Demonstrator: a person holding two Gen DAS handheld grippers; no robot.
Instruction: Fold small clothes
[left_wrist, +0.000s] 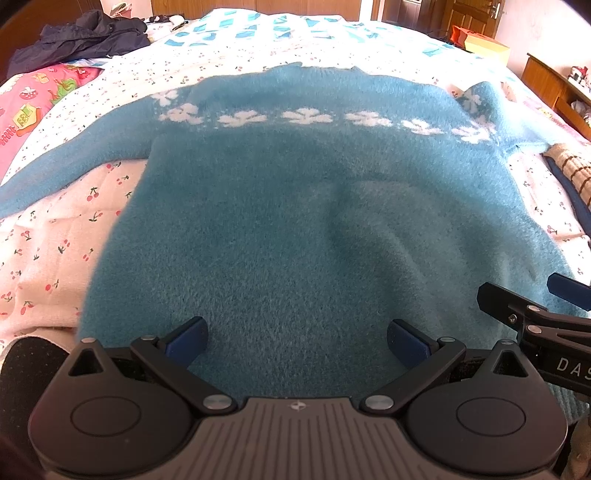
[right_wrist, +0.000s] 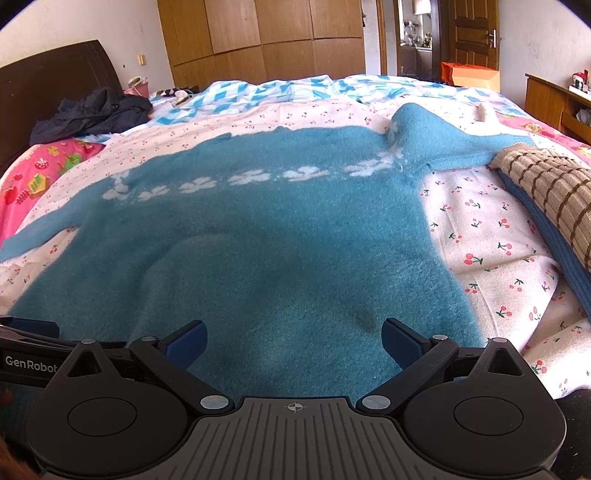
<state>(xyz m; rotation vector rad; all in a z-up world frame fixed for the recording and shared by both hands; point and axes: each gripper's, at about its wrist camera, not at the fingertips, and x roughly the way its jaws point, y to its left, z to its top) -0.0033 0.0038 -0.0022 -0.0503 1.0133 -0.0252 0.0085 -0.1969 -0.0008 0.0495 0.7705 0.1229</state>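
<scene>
Left gripper (left_wrist: 297, 345) and right gripper (right_wrist: 293, 343) both sit low over the sweater's hem, side by side, jaws spread wide with nothing in them. Blue sweater (left_wrist: 295, 221) lies flat on the cherry-print blanket (right_wrist: 491, 236), sleeves out.

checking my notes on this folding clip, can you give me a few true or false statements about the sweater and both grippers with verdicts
1. The blue sweater lies spread flat on the bed with its sleeves out to the sides. True.
2. The left gripper is shut on the sweater's hem. False: its jaws stand wide apart, gripping nothing.
3. A row of white flowers runs across the sweater's chest. True.
4. The right gripper holds a sleeve. False: it is open, over the lower body of the sweater.
5. A brown checked garment lies to the right of the sweater. True.
</scene>
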